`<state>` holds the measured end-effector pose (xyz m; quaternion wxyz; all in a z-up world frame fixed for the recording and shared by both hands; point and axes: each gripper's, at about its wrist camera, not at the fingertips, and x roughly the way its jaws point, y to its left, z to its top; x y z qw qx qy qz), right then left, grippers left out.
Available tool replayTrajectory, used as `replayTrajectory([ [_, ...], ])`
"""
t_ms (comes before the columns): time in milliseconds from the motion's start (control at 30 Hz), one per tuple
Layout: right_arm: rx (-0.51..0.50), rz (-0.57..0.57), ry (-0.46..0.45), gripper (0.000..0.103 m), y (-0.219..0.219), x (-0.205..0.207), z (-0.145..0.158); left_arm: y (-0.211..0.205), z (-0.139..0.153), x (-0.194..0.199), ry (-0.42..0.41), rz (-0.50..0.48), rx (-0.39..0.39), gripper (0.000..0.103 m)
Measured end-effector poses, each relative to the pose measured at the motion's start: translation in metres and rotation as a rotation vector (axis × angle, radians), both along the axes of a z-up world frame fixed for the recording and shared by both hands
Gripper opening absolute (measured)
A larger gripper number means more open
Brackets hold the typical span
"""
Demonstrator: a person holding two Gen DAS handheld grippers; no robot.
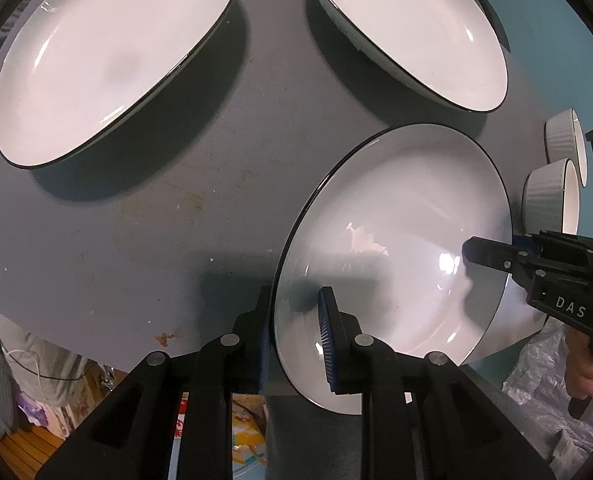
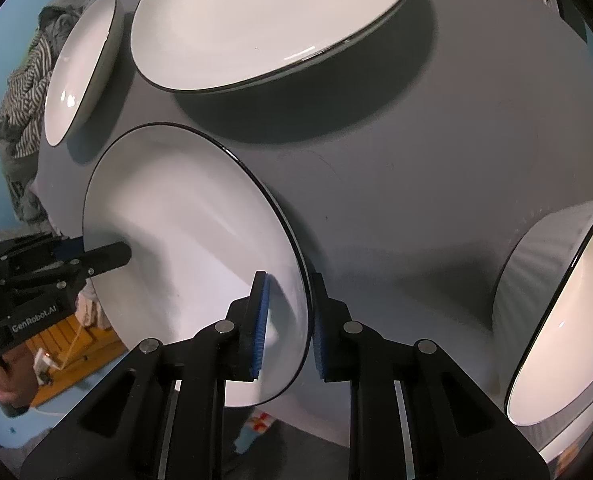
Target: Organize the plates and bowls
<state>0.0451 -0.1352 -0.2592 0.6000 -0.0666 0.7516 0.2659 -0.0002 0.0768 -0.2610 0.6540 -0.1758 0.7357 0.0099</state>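
A white plate with a thin black rim [image 1: 396,232] [image 2: 184,220] sits at the near edge of the grey table [image 1: 156,232], partly over the edge. My left gripper [image 1: 296,332] is shut on its near rim, one blue pad inside the plate and one behind it. My right gripper [image 2: 288,320] is shut on the opposite rim in the same way. Each gripper shows in the other's view: the right gripper [image 1: 492,254] at the plate's far side, the left gripper [image 2: 100,258] at its left side. A hand [image 1: 584,372] holds the right one.
Two more black-rimmed plates lie further back: a large plate [image 1: 108,60] [image 2: 264,20] and a second plate [image 1: 412,28] [image 2: 80,68]. Two ribbed white bowls [image 1: 552,200] [image 1: 564,140] stand to the right; one ribbed bowl [image 2: 556,312] is close by. Clutter and wooden floor [image 2: 68,340] lie below the edge.
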Motion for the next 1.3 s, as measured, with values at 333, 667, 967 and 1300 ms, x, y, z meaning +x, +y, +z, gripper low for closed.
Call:
replayTrajectory([
  [333, 0.006, -0.018, 0.020, 0.019, -0.004, 0.004, -0.006, -0.024, 0.002, 0.012, 0.007, -0.029, 0.010, 0.021],
  [667, 0.018, -0.043, -0.002, 0.019, -0.007, 0.016, 0.013, -0.028, 0.024, 0.018, -0.015, -0.035, 0.016, 0.021],
  [967, 0.034, -0.050, -0.020, 0.019, -0.012, 0.029, 0.031, -0.023, 0.054, 0.049, -0.073, -0.042, 0.043, 0.021],
  [1300, 0.052, -0.056, -0.059, 0.019, -0.017, 0.048, 0.045, -0.009, 0.072, 0.098, -0.119, -0.010, 0.034, 0.021],
])
